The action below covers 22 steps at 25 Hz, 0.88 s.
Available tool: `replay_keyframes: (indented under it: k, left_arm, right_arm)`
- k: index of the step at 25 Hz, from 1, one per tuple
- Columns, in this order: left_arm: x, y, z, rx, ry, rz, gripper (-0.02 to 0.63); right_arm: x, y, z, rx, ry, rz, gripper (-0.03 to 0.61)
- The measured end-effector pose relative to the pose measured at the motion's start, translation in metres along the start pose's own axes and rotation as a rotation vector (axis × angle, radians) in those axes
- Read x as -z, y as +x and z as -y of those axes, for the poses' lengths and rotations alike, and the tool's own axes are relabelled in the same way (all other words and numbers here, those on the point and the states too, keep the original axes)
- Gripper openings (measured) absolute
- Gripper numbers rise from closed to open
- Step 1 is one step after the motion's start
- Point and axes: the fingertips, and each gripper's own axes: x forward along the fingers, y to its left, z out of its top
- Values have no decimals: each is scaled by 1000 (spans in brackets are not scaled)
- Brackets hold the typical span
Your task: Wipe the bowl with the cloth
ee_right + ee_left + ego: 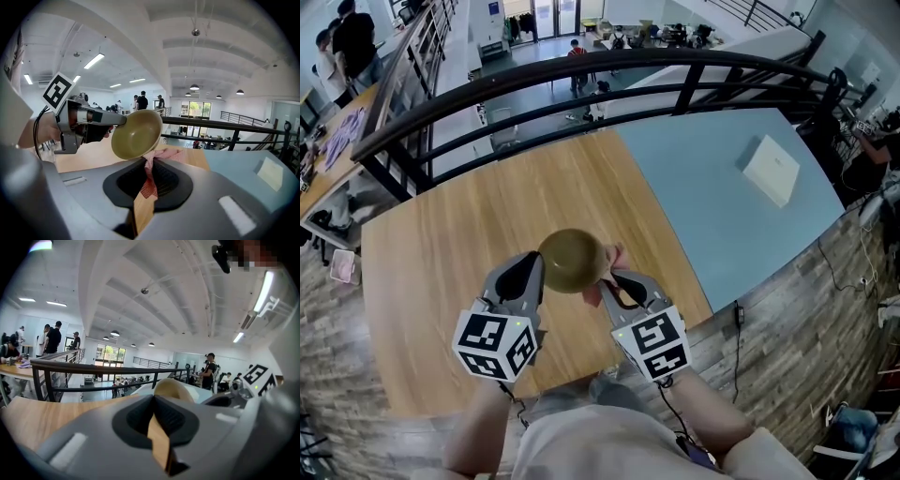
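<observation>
The olive-green bowl (571, 259) hangs in the air above the wooden table (441, 253), tilted on its side. My left gripper (535, 270) is shut on its left rim; in the left gripper view the bowl (174, 388) rises just past the closed jaws of the left gripper (157, 405). My right gripper (614, 279) is shut on a pink-red cloth (610, 260) that touches the bowl's right edge. In the right gripper view the cloth (151, 174) runs from the right gripper (147, 165) up to the bowl (136, 134), whose hollow faces the camera, with the left gripper (90, 123) on its rim.
A blue-grey tabletop (722, 197) adjoins the wooden one on the right, with a white box (772, 169) on it. A black railing (609, 80) runs along the far edge, with a drop to a lower floor behind it. People stand far off.
</observation>
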Motion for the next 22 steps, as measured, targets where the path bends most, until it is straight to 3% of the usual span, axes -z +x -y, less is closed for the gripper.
replay_keyframes:
  k: [7, 12, 22]
  left_arm:
    - [6, 4, 3, 20, 101, -45, 6]
    - [15, 7, 19, 47, 172, -66, 6]
    - [21, 16, 39, 92, 269, -101, 6]
  right_arm:
    - [-27, -4, 27, 43, -32, 69, 31]
    - [-52, -8, 25, -4, -61, 142, 31]
    - [-68, 2, 1, -112, -79, 163, 32]
